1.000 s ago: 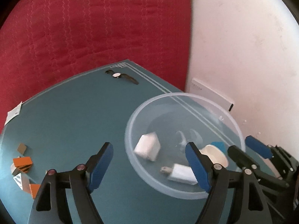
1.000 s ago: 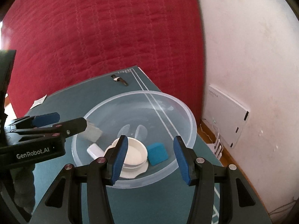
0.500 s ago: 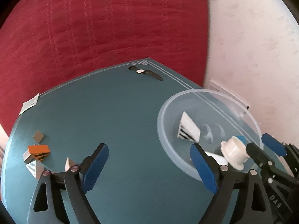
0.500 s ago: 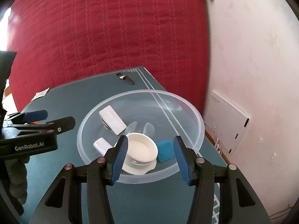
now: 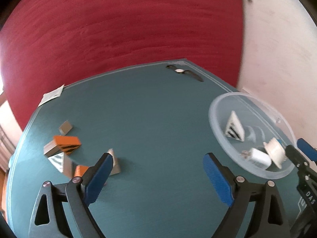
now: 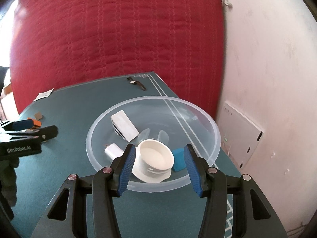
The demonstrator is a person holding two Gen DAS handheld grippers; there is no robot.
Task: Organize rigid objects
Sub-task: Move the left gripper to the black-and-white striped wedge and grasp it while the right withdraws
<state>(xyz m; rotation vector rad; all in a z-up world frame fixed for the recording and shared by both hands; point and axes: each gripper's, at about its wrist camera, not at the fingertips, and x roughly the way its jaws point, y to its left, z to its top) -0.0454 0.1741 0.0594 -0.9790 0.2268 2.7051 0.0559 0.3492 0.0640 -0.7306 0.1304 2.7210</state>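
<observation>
Red quilted fabric hangs behind my teal bench (image 5: 150, 119), white wall to the right. Both tongs are spread wide and empty: left tongs (image 5: 156, 178) over the bench's near-left part, right tongs (image 6: 158, 167) at the clear bowl (image 6: 198, 111) on the right edge. Loose blocks (image 5: 66, 143) sit by the left edge (light, stiff, sharp-cornered, I'd guess), so I'd pinch flat faces. Left view's blurry; one wedge (image 5: 116, 164) hides behind my finger.

The left view is blurry. The left gripper (image 5: 156, 175) hides part of the orange block (image 5: 80, 171) and the grey wedge (image 5: 115, 163). In the right view, the right gripper (image 6: 160, 167) covers the white cup's (image 6: 155, 156) near side.
</observation>
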